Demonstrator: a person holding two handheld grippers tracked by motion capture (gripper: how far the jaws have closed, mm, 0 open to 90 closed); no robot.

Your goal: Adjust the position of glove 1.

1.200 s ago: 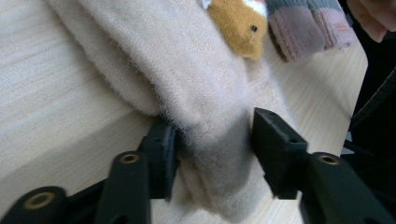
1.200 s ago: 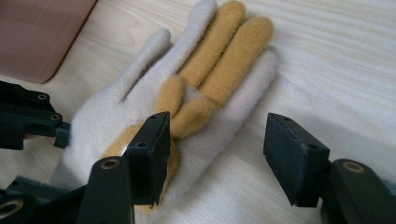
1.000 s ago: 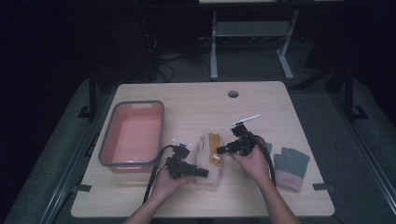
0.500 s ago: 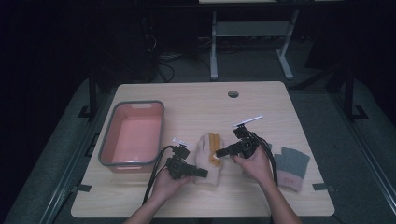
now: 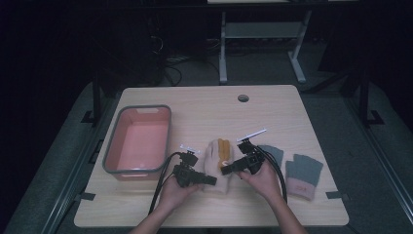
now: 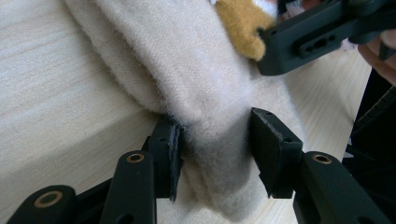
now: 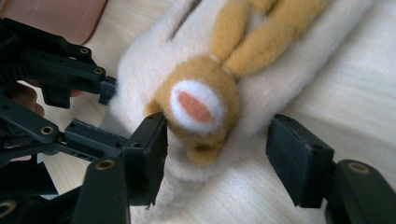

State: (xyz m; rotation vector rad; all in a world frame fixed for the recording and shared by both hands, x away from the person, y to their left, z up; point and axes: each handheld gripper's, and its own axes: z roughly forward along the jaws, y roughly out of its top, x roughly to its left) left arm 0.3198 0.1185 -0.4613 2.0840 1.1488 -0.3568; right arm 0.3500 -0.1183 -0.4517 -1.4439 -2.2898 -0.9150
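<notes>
Lying on the wooden table [image 5: 204, 105] between the two hands is a cream mitten [image 5: 217, 165] bearing an ochre animal face with a white muzzle [image 7: 194, 105] and long ears, its cuff toward the person. The left gripper [image 6: 217, 156] straddles the cuff end of the mitten: its jaws have just been closing, and in the left gripper view both pads press into the fleece, so the fabric is pinched between them. The right gripper [image 7: 217, 158] comes in from the other side with its jaws spread wide; the animal face sits between them, the near jaw just touching or very close to the plush (the angle does not settle which), the far jaw standing apart. In the high view the two grippers nearly meet over the mitten. A pink tub with a grey rim [image 5: 109, 158] stands to the left, well apart. Two grey gloves [image 5: 302, 173] lie to the right, near the right hand [image 5: 265, 178].
</notes>
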